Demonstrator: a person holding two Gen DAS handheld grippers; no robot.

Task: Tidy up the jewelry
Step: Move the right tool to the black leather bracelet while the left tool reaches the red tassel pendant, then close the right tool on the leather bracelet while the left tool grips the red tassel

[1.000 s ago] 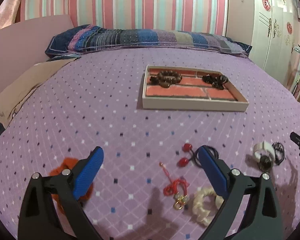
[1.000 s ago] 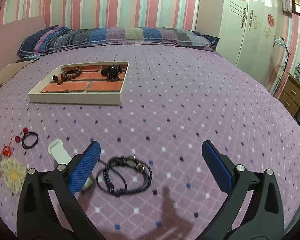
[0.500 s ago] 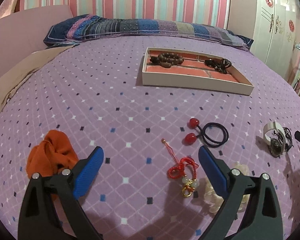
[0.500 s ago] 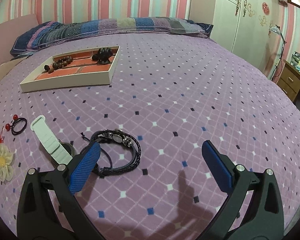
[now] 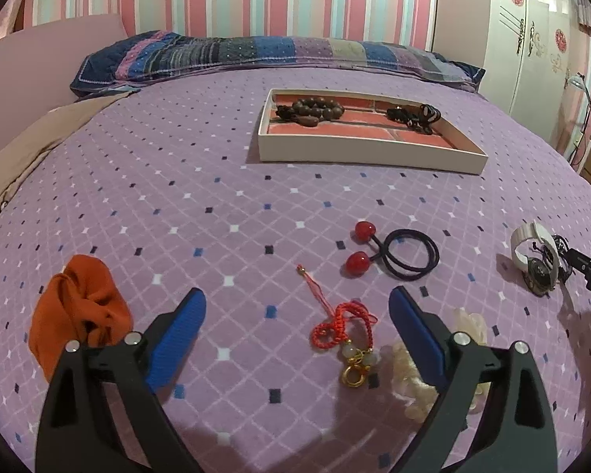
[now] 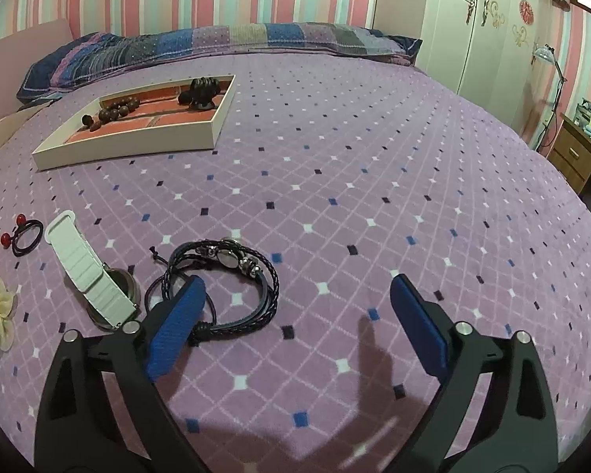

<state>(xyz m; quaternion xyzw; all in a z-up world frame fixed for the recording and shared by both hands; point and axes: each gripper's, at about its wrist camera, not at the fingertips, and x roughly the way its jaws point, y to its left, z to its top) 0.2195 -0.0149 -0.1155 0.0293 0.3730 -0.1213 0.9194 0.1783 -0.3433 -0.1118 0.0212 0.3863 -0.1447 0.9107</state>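
Note:
My left gripper point(image 5: 297, 307) is open and empty above the bed. A red cord charm point(image 5: 344, 333) lies between its fingers. A black hair tie with red beads point(image 5: 398, 254) lies beyond it, and a cream flower clip point(image 5: 421, 378) is partly hidden behind the right finger. My right gripper point(image 6: 297, 307) is open and empty. A black braided bracelet point(image 6: 232, 280) lies by its left finger, next to a white-strapped watch point(image 6: 86, 272). The white tray point(image 5: 366, 155) holds a brown bead bracelet point(image 5: 313, 110) and a dark bracelet point(image 5: 413, 114).
An orange cloth point(image 5: 77, 311) lies left of my left gripper. Striped pillows point(image 5: 256, 53) line the head of the purple bedspread point(image 6: 374, 181). A white wardrobe point(image 6: 472, 23) and a wooden drawer unit point(image 6: 575, 157) stand to the right.
Both grippers have pulled back and lowered toward the bedspread. The charm now sits between my left fingers, and the braided bracelet is closer to my right gripper's left finger. Both stay open.

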